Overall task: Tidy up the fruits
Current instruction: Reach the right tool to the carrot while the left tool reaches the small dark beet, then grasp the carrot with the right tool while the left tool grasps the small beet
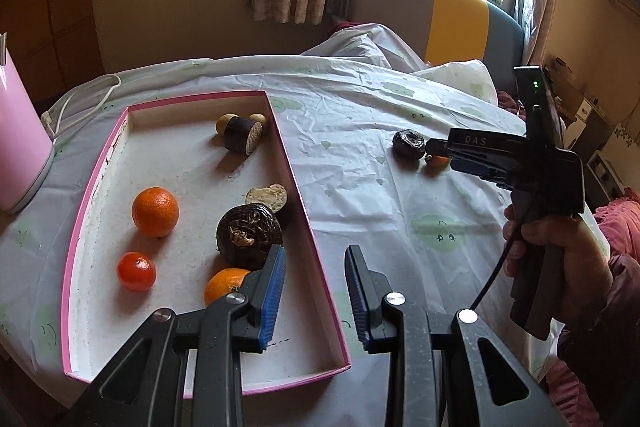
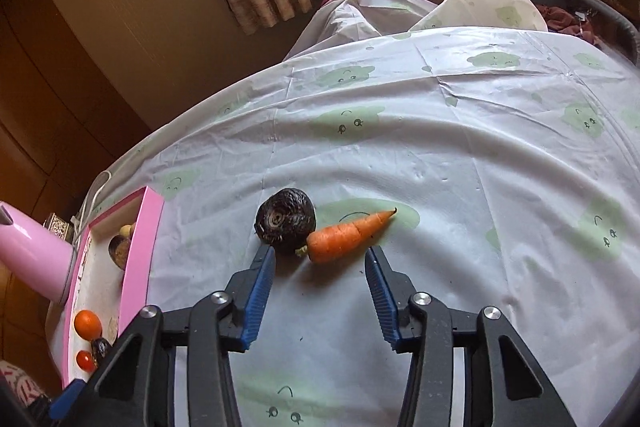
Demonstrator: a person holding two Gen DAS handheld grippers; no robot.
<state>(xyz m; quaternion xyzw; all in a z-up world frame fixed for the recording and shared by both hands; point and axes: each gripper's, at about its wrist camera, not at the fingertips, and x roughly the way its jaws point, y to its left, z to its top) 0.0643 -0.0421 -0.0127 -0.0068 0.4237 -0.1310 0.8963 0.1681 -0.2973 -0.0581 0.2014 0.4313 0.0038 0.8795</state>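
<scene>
A pink-rimmed tray holds an orange, a small red-orange fruit, a dark round fruit, another orange and cut dark pieces. My left gripper hovers over the tray's right wall, jaws a little apart with nothing between them. On the cloth lie a dark wrinkled fruit and a carrot, touching each other. My right gripper is open, the carrot's thick end just at its fingertips, the pads clear of it. The right gripper also shows in the left wrist view.
A pink appliance stands left of the tray with a white cable behind it. A person's hand holds the right gripper's handle. The table carries a white cloth with green prints. Crumpled cloth and a sofa lie beyond the far edge.
</scene>
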